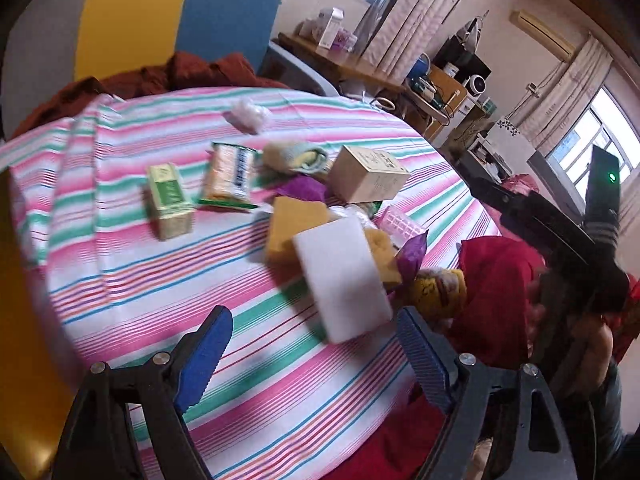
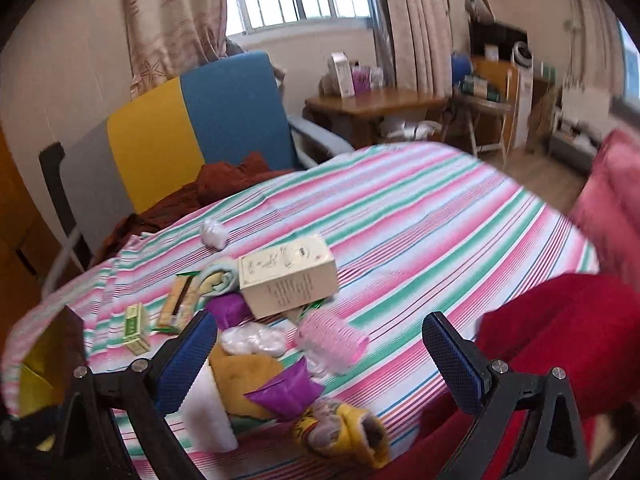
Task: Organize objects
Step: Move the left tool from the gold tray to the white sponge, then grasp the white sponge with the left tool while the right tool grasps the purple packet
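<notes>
We hold both grippers wide, empty. The white foam block lies on the striped cloth just ahead of the left gripper, long axis running away from it; the right gripper hangs nearby.

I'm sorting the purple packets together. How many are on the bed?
2: one purple packet beside the beige box, another purple packet near the white sponge. More may hide under the pile.

Pink-green striped cloth, white sponge
</notes>
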{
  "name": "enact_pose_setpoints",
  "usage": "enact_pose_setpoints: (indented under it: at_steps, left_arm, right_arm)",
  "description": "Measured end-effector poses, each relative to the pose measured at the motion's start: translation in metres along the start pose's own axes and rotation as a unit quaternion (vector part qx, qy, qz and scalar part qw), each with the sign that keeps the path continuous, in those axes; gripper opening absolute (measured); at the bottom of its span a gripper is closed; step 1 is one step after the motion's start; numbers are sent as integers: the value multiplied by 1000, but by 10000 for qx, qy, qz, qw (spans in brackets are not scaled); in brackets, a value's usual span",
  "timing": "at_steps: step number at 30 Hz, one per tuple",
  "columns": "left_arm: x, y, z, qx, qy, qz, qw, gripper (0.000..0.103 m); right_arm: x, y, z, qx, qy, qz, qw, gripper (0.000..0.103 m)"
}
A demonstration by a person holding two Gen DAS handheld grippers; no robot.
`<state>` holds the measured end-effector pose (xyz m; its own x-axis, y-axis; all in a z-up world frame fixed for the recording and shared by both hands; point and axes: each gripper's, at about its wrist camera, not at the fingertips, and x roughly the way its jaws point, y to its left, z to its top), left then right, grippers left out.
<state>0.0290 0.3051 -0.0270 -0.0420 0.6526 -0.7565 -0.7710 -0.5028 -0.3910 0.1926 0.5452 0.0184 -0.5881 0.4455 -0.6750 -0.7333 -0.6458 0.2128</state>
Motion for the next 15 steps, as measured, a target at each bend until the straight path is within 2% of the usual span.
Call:
enact_pose_setpoints:
  at_steps: [3, 7, 15]
  left_arm:
    - [20, -5, 7, -115, 130, -127, 9998, 85]
    - [48, -11, 14, -200, 287, -88, 9993, 86]
    - [81, -15, 22, -335, 541, 59, 9980, 86]
  right_arm:
    - [7, -7, -4, 306, 165, 233, 9991, 103]
    - [14, -20, -9, 764, 299, 575, 9950, 103]
    - [19, -13, -11, 722, 410, 654, 9944, 103]
